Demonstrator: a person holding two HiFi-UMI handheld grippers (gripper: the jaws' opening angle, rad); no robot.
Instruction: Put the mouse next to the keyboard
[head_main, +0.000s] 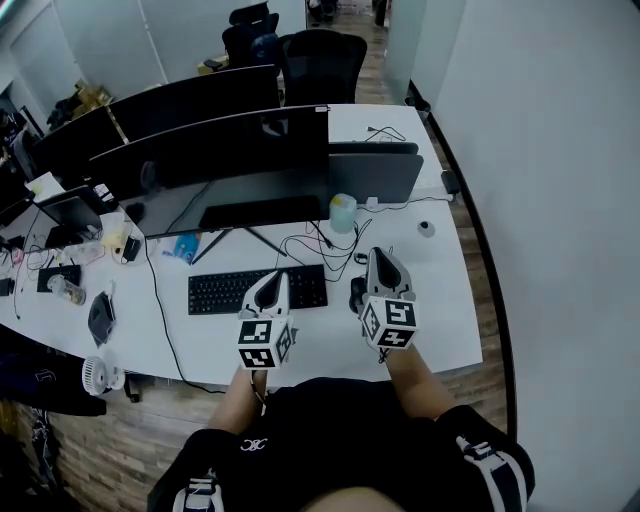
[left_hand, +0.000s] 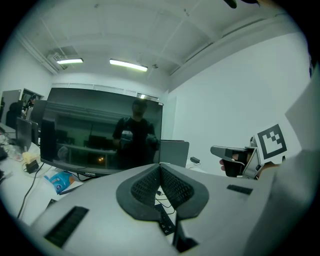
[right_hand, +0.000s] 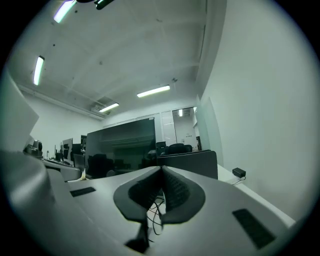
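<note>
The black keyboard lies on the white desk in front of a large monitor. A small dark rounded thing, which looks like the mouse, sits just right of the keyboard, partly hidden by my right gripper. In the head view my left gripper hovers over the keyboard's right part. My right gripper is a little to the right of it. Both are shut with nothing between the pads, as the left gripper and right gripper show in their own views.
Loose black cables run behind the keyboard. A pale bottle and a grey panel stand further back, and a small round object lies at the right. A small fan and clutter sit at the left. Office chairs stand beyond the desk.
</note>
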